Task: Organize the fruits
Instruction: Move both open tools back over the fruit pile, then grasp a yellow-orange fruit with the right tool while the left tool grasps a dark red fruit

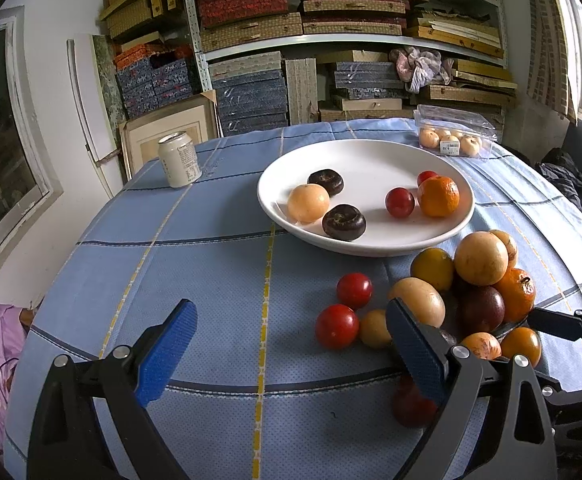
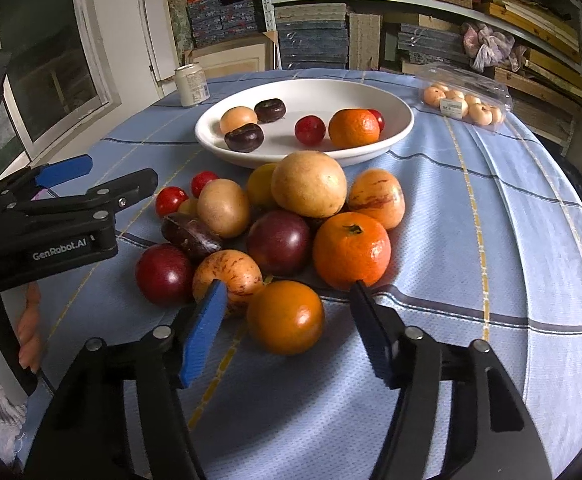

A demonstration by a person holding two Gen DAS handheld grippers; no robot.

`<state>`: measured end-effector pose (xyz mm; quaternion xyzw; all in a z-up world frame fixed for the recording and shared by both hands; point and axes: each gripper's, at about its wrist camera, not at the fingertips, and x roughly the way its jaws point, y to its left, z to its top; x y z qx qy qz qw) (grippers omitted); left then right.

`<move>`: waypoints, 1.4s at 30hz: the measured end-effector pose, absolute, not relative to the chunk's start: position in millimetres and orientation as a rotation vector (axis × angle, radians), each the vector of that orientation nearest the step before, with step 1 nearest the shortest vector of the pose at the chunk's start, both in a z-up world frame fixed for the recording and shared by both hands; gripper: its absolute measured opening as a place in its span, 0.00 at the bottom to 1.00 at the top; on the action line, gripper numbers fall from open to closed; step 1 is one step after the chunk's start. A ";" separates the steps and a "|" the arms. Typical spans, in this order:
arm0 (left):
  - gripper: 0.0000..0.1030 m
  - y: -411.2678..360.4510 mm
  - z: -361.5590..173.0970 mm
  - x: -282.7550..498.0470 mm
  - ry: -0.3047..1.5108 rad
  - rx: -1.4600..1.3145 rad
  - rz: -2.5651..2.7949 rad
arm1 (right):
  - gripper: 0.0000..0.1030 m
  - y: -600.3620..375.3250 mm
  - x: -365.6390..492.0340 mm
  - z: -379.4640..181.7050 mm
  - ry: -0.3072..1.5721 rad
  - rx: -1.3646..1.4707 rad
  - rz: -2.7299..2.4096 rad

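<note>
A white plate (image 1: pixel 371 156) (image 2: pixel 395 120) holds several fruits: two dark water chestnuts, a pale round fruit, red cherry tomatoes and a tangerine (image 1: pixel 438 196) (image 2: pixel 354 128). A pile of loose fruit (image 1: pixel 479 280) (image 2: pixel 291 216) lies on the blue checked cloth in front of it. My left gripper (image 1: pixel 291 344) is open and empty, just left of the pile, near two red tomatoes (image 1: pixel 337 326). My right gripper (image 2: pixel 287 320) is open around an orange fruit (image 2: pixel 285 317) at the pile's near edge, with its jaws apart from it.
A drink can (image 1: pixel 179 159) (image 2: pixel 191 85) stands at the far left of the table. A clear plastic box of small fruits (image 1: pixel 455 134) (image 2: pixel 467 100) sits at the far right. Shelves of stacked boxes stand behind the table. The left gripper shows in the right wrist view (image 2: pixel 67 192).
</note>
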<state>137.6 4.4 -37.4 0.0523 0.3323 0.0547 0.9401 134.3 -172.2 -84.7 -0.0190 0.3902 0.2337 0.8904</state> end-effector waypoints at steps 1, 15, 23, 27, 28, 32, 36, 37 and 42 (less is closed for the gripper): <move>0.93 4.3 -37.4 137.5 0.678 0.106 0.112 | 0.53 -172.0 134.4 -84.6 0.809 -0.038 0.490; 0.93 4.1 -37.9 137.7 0.679 0.110 0.113 | 0.42 -170.3 131.5 -83.1 0.813 -0.032 0.514; 0.93 3.7 -38.3 137.8 0.680 0.112 0.113 | 0.38 -171.5 130.7 -82.9 0.805 -0.037 0.507; 0.93 3.7 -38.4 137.9 0.681 0.113 0.112 | 0.36 -173.0 129.7 -81.9 0.802 -0.042 0.505; 0.93 3.2 -39.1 137.8 0.681 0.114 0.112 | 0.37 -172.9 129.4 -81.9 0.800 -0.050 0.502; 0.93 5.0 -41.4 137.5 0.687 0.124 0.113 | 0.37 -173.1 128.8 -82.5 0.803 -0.050 0.500; 0.93 8.6 -42.8 137.4 0.689 0.132 0.112 | 0.37 -173.8 129.2 -83.1 0.807 -0.044 0.500; 0.93 8.3 -42.8 137.4 0.690 0.132 0.112 | 0.37 -173.9 129.0 -83.0 0.805 -0.045 0.499; 0.93 9.3 -43.1 137.2 0.690 0.134 0.112 | 0.36 -175.6 129.9 -82.4 0.803 -0.037 0.499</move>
